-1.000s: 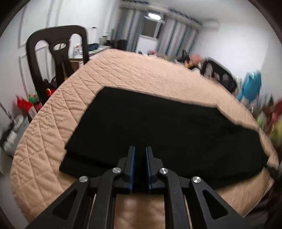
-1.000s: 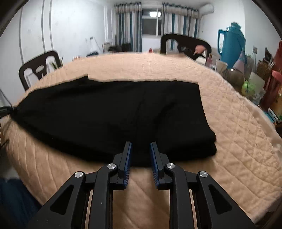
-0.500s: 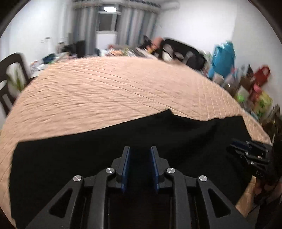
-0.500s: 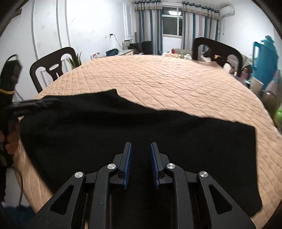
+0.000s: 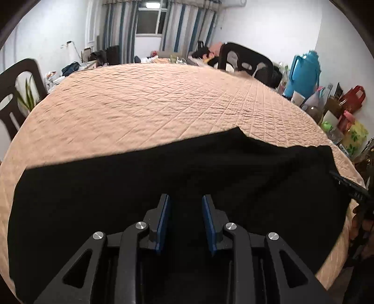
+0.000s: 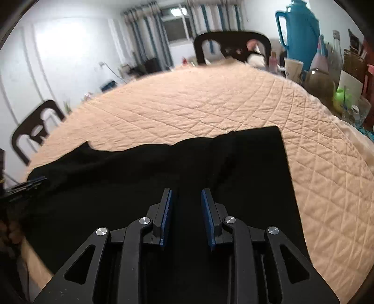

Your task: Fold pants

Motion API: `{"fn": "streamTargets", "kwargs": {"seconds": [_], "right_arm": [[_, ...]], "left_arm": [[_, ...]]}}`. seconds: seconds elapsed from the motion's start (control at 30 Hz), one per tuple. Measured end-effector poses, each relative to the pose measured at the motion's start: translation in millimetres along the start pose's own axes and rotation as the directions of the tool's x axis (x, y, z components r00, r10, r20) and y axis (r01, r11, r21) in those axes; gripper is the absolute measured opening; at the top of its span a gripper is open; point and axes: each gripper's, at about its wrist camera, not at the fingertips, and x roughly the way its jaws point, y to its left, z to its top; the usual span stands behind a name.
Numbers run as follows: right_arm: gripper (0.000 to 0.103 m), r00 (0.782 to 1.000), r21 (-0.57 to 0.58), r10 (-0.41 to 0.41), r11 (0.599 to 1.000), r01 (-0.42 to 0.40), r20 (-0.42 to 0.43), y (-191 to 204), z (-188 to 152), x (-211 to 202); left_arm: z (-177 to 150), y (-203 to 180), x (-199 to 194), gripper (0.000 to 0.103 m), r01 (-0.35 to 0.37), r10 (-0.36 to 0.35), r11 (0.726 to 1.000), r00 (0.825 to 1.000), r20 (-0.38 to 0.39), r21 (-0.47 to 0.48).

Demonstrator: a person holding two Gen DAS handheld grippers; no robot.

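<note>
Black pants (image 5: pixel 140 182) lie flat along the near side of a round table under a peach quilted cover (image 5: pixel 149 103). My left gripper (image 5: pixel 186 203) hovers over the pants near their near edge, jaws open with nothing between them. My right gripper (image 6: pixel 186 198) hovers over the other end of the pants (image 6: pixel 245 168), jaws open and empty. The right gripper's tip also shows at the right edge of the left wrist view (image 5: pixel 348 184). The left gripper shows at the left edge of the right wrist view (image 6: pixel 25 184). The fabric has a few wrinkles near the middle.
Dark chairs stand around the table (image 5: pixel 243 58) (image 6: pixel 35 131). A teal thermos (image 6: pixel 296 30), cups, bottles and bags crowd a side surface at the right. A window with striped curtains (image 5: pixel 149 21) is at the back.
Both grippers have opened a little wider. The left view has swung right and forward over the pants; the right view has swung right toward the pants' end.
</note>
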Motion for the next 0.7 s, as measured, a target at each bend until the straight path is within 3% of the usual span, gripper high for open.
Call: {"fn": "streamTargets", "kwargs": {"seconds": [0.27, 0.53, 0.7], "right_arm": [[0.03, 0.997, -0.077, -0.056, 0.995, 0.06, 0.053, 11.1, -27.4, -23.6], [0.031, 0.997, -0.057, -0.059, 0.996, 0.062, 0.055, 6.9, -25.3, -20.8], [0.031, 0.998, -0.054, -0.049, 0.997, 0.052, 0.05, 5.8, -28.1, -25.7]], "left_arm": [[-29.3, -7.1, -19.3, 0.038, -0.064, 0.062, 0.997, 0.997, 0.049, 0.033], [-34.5, 3.8, -27.4, 0.038, -0.084, 0.085, 0.996, 0.995, 0.056, -0.028], [-39.5, 20.9, -34.6, 0.038, -0.14, 0.146, 0.987, 0.987, 0.07, -0.073]]}}
